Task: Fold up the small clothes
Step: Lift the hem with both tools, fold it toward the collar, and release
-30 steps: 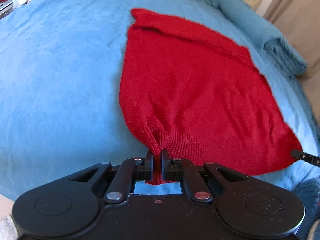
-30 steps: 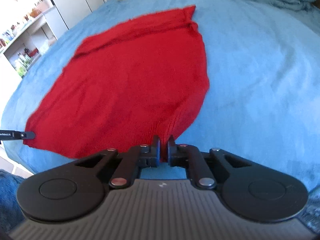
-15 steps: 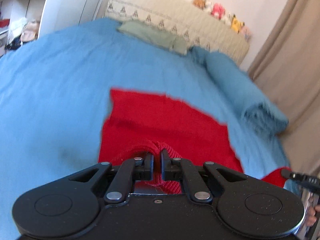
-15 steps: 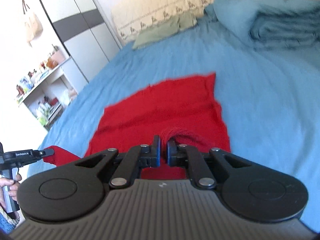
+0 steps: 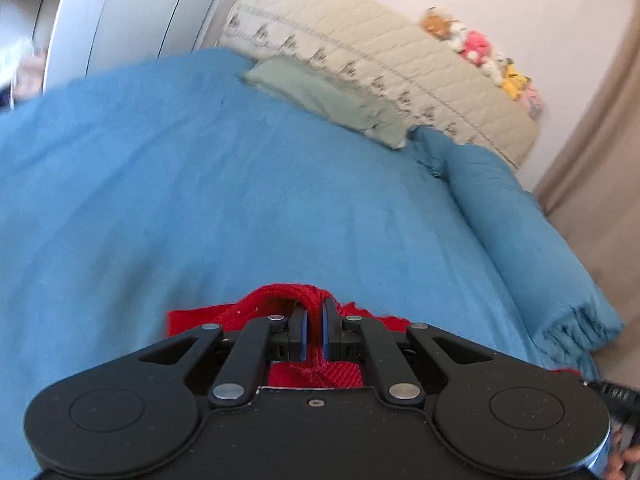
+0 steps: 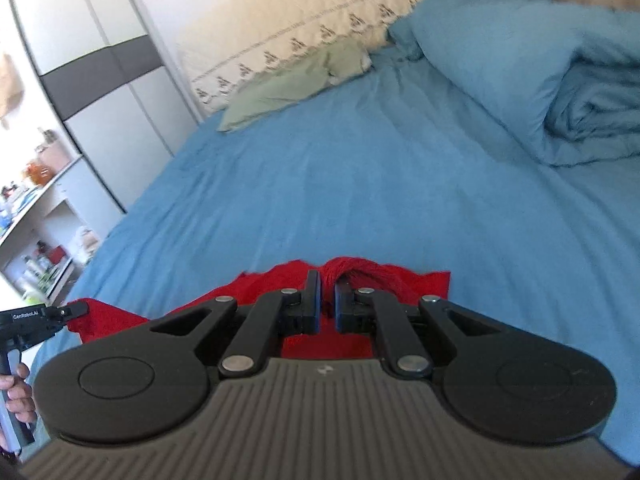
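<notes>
left gripper (image 5: 314,328) clamps red knit (image 5: 316,376) | right gripper (image 6: 327,304) clamps it too | blue bedspread (image 6: 360,184), folded duvet (image 6: 540,80) ahead

One red knit cloth (image 5: 312,376); two grippers — the left gripper (image 5: 314,330) and the right gripper (image 6: 327,304) — each pinching a bit of that red cloth. One big blue bed cover (image 5: 208,208); one rolled-up blue blanket (image 6: 560,92); one flat green pillow (image 5: 328,100); one cream quilted headboard (image 5: 360,52). One little row of soft toys (image 5: 484,60) — too blurry to count. One tall wardrobe (image 6: 100,80); one shelf (image 6: 36,208) with many small things.
</notes>
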